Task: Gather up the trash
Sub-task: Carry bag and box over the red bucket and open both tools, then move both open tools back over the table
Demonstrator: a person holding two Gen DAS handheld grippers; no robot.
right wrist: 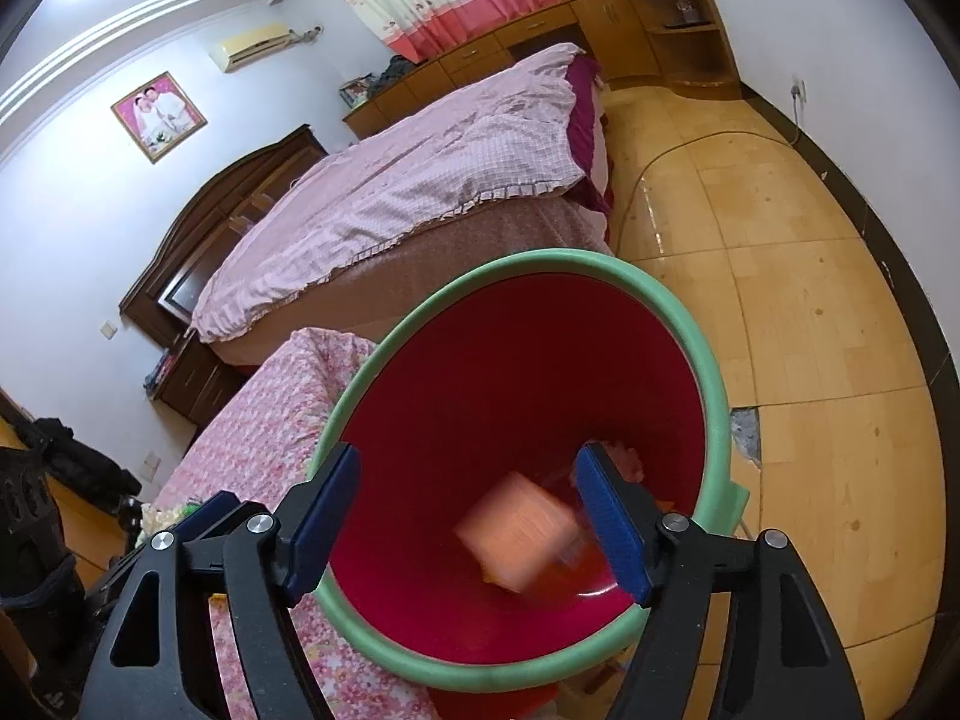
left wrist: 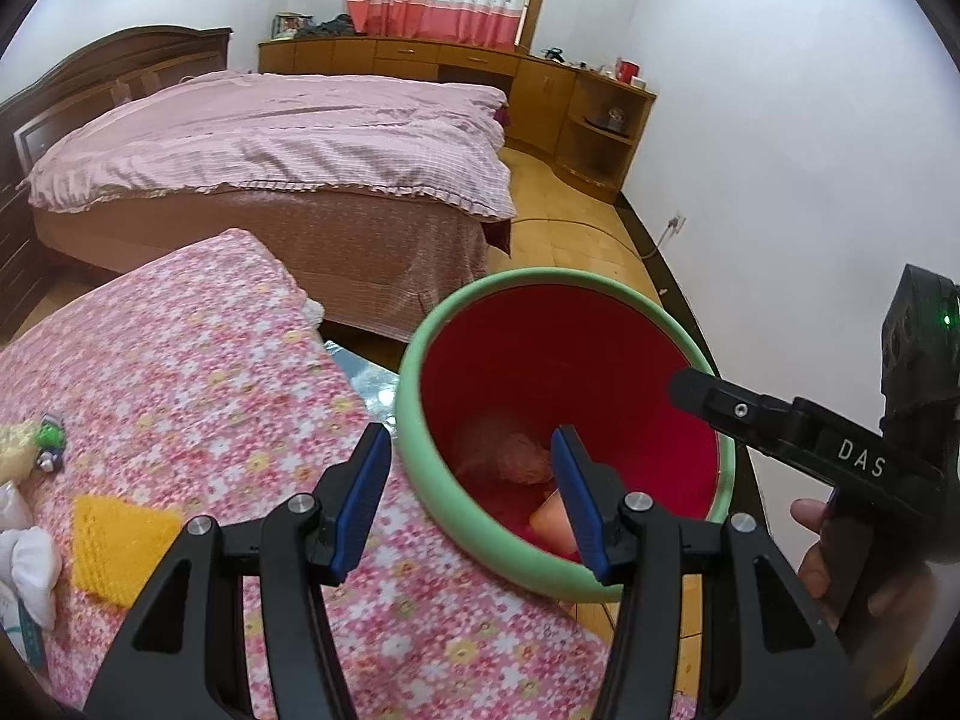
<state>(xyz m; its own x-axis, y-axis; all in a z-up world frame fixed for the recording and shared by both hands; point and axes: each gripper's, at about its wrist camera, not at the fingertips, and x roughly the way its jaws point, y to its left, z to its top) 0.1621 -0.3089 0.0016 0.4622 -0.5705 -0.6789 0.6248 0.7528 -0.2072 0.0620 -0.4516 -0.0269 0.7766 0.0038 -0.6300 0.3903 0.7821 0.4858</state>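
One floral-covered table, pink bed, wooden floor

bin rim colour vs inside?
Bin rim is pale green, the inside deep red. Clearest in the right wrist view.

Both wrist cameras look steeply down, close above the red bin; the left sits over the floral counter (right tongs visible). Both share the bed.
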